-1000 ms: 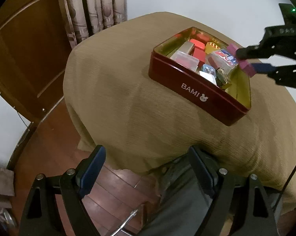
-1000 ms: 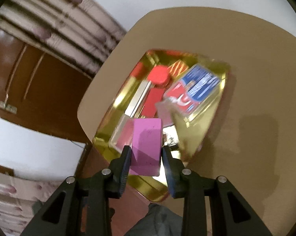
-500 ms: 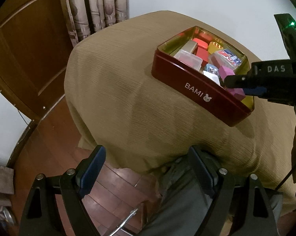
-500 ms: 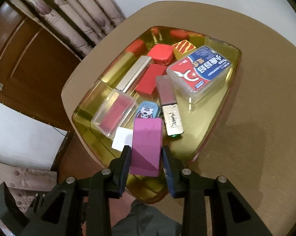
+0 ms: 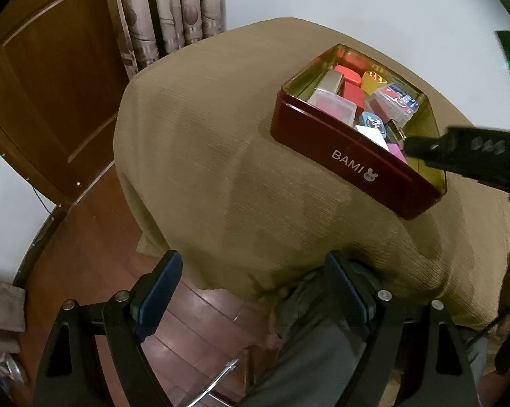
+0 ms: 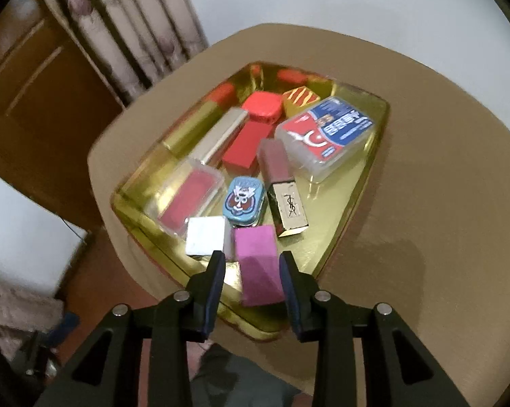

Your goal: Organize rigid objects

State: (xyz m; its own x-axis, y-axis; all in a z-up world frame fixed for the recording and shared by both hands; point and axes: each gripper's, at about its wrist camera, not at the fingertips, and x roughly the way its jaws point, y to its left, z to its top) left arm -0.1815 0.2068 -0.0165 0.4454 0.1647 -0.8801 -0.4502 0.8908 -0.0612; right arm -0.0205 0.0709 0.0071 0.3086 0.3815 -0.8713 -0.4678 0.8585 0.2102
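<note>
Free floor right of pink block (image 6: 256, 264)

Both tools are matte black plastic. The left gripper (image 5: 251, 291), in the lower half of its wrist view, has two angular arms with triangular cut-outs, round silver screw heads at the joints, and dark blue pads on the inner faces of its fingers (image 5: 160, 288). The right gripper (image 6: 253, 281), at the bottom of its own view, shows the same triangular cut-outs, silver screws and blue-padded fingers (image 6: 214, 285). At the right edge of the left view its black body (image 5: 472, 156) bears blurred pale lettering, with a green light above it.
</note>
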